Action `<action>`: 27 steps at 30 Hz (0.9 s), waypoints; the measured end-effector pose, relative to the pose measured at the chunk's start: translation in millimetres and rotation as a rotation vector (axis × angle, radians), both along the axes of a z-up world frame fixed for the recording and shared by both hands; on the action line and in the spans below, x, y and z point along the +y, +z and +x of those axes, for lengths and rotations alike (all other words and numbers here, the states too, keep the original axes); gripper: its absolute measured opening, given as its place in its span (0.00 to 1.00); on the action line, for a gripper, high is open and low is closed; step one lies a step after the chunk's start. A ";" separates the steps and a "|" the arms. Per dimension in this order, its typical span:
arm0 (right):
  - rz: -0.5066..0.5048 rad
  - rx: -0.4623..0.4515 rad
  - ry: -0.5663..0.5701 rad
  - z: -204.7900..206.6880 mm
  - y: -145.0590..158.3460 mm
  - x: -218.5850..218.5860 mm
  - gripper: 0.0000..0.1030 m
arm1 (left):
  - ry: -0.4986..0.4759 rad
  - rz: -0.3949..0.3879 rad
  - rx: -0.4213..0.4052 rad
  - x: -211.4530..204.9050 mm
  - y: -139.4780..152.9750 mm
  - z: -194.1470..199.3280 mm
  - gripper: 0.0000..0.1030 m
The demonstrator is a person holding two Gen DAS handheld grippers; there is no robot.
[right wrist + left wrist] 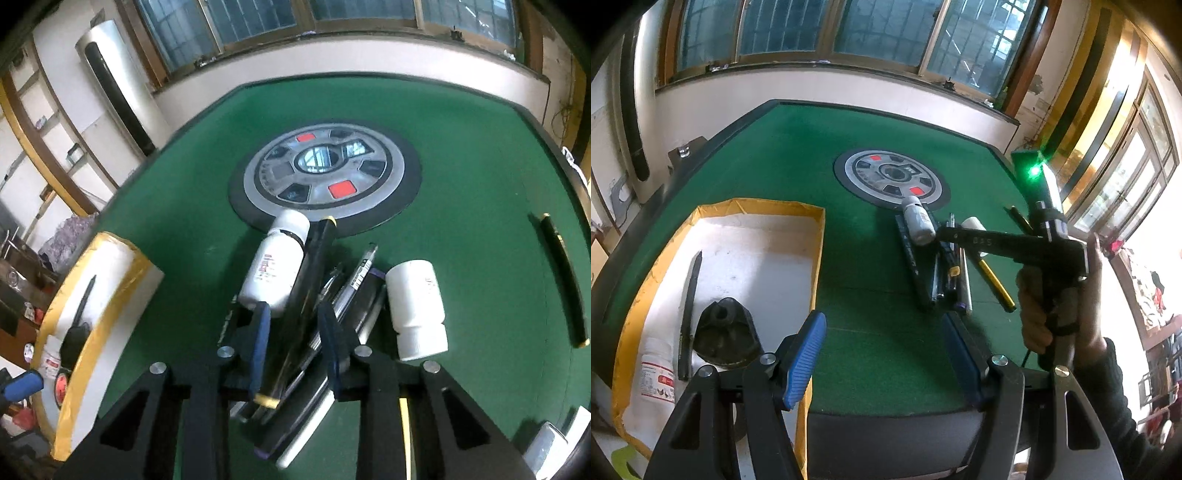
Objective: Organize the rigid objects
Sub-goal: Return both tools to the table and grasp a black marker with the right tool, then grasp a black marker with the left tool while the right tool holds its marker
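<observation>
Right wrist view: our right gripper straddles the long black pen, fingers not yet pressing. Left gripper hangs open, empty. Next we must close, then lift it to the box.

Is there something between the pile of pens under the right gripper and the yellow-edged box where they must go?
Nothing visible blocks that way. Between the pile of pens and the yellow-edged box lies only bare green table. The left gripper hovers open near the box's corner, nearer the camera than that path.
</observation>
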State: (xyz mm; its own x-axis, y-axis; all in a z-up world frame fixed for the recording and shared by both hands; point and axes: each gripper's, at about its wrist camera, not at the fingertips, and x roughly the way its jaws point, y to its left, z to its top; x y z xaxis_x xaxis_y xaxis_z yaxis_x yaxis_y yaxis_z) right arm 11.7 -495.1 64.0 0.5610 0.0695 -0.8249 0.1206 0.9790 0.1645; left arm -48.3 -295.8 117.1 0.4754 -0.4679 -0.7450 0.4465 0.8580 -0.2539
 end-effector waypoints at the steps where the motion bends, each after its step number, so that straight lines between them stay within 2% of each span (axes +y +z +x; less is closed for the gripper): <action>1: -0.001 0.005 0.003 1.5 -3.1 0.1 0.23 | -0.001 0.001 0.002 -0.8 -1.1 1.5 0.66; 6: -0.078 0.008 0.022 5.7 -10.7 9.0 0.23 | -0.013 0.006 0.016 -8.6 -7.0 7.4 0.66; 10: -0.149 0.004 -0.005 4.5 -11.6 11.1 0.14 | -0.027 0.026 0.017 -18.4 -11.1 11.1 0.66; 19: 0.057 0.004 -0.049 -1.5 -7.2 -19.6 0.14 | -0.049 0.059 0.044 -47.9 -23.7 23.1 0.66; 27: 0.137 -0.096 -0.126 -16.6 8.1 -38.0 0.14 | -0.018 0.110 0.075 -87.2 -42.1 59.8 0.66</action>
